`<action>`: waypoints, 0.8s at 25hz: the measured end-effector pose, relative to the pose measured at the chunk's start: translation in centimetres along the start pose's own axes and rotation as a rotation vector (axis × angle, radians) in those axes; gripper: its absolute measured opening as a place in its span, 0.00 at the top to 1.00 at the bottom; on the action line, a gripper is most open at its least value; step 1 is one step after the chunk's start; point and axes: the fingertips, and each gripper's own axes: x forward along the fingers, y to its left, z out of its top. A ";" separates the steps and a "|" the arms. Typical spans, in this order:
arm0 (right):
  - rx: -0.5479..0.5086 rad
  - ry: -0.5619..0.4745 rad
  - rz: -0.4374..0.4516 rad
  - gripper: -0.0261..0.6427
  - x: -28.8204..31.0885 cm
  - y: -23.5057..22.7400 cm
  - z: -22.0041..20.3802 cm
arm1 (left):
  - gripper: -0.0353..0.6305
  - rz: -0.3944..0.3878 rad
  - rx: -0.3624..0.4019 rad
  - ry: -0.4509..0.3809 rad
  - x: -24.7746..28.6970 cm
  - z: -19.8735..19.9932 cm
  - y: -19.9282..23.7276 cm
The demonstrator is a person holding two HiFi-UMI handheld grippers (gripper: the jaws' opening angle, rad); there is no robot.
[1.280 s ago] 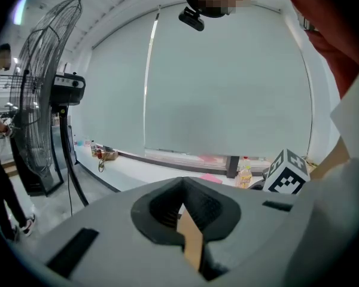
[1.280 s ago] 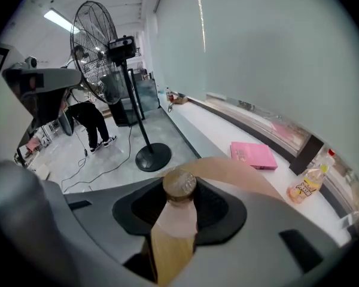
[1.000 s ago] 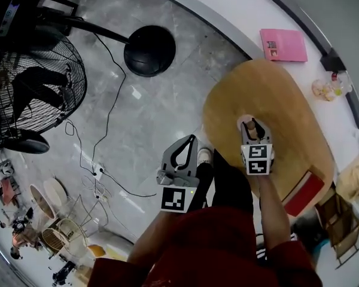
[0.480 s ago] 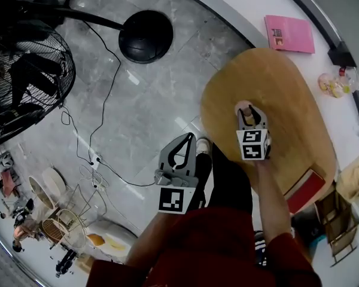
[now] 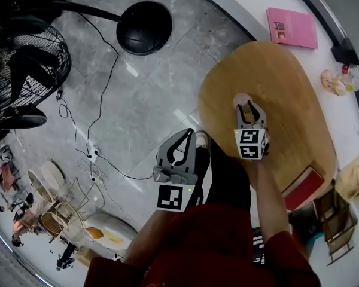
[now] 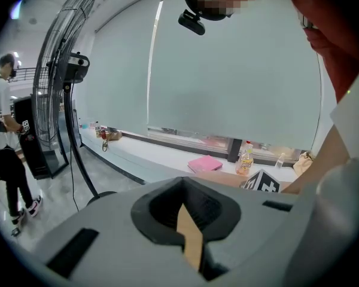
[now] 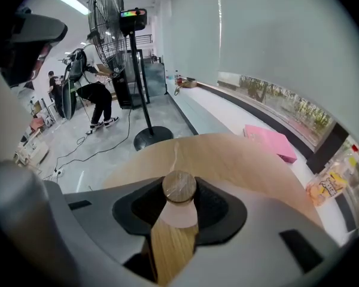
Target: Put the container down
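The container is a small pale jar with a round cork lid. It stands upright between the jaws of my right gripper, which is shut on it. In the head view the right gripper holds the container over the near left part of the oval wooden table. Whether the jar's base touches the tabletop is hidden. My left gripper hangs left of the table over the floor, its jaws shut with nothing in them. The left gripper shows the same in its own view.
A pink book lies on the white ledge beyond the table, with small bottles to its right. A red object sits at the table's near right edge. A standing fan with a black base and cables occupy the floor at left.
The head view has drifted slightly. The right gripper with the container has kept almost the same place over the table. The left gripper has stayed put.
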 end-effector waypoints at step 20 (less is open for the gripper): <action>0.055 0.012 -0.007 0.64 -2.5 -0.1 0.7 | 0.94 -0.004 -0.022 -0.078 -1.2 2.9 0.0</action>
